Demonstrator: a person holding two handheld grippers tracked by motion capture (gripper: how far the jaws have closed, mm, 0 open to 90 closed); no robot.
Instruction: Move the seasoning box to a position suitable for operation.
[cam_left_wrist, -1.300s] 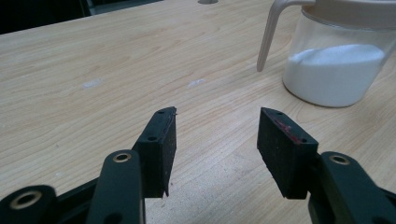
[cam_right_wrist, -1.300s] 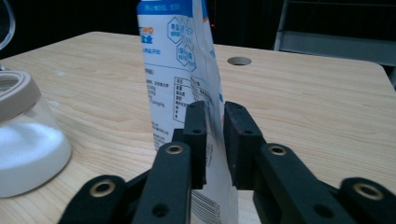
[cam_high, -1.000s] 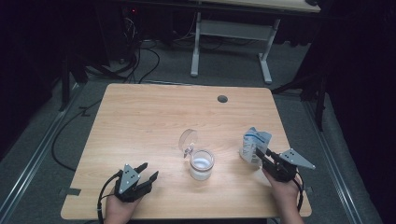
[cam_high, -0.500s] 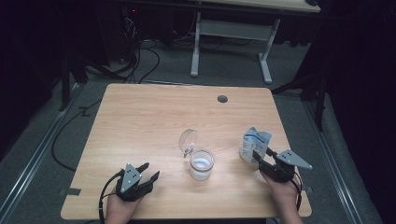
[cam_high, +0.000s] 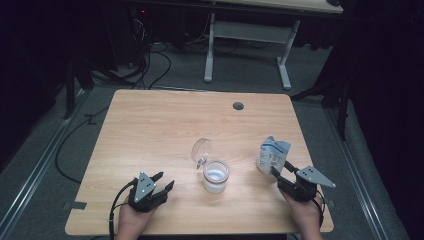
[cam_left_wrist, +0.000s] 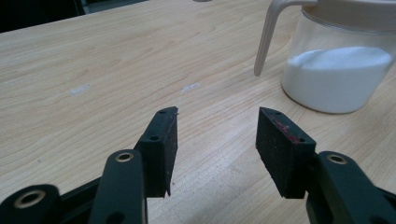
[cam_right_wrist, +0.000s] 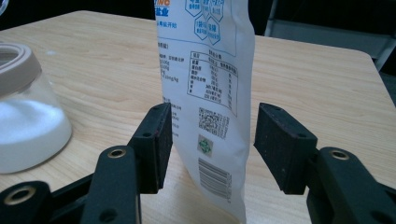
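Note:
A glass jar (cam_high: 216, 176) holding white powder stands at the table's front middle, its clear lid (cam_high: 202, 149) flipped up behind it. A white and blue printed bag (cam_high: 272, 154) stands upright to the jar's right. My right gripper (cam_high: 281, 169) is open; its jaws have just been opening, and the bag (cam_right_wrist: 205, 56) stands between them in the right gripper view (cam_right_wrist: 212, 116) with a narrow gap at the right pad. My left gripper (cam_high: 165, 180) rests near the front left, open and with nothing in it (cam_left_wrist: 217, 121). The jar (cam_left_wrist: 336, 74) is ahead of it to the right.
The wooden table (cam_high: 150, 125) has a round cable hole (cam_high: 238, 106) near its far edge. Behind it stand a white desk frame (cam_high: 245, 50) and cables on the grey floor (cam_high: 150, 70). The jar (cam_right_wrist: 23, 126) sits left of the bag in the right gripper view.
The right gripper's jaws have spread apart around the bag, which stays standing on the table. The left gripper has not moved.

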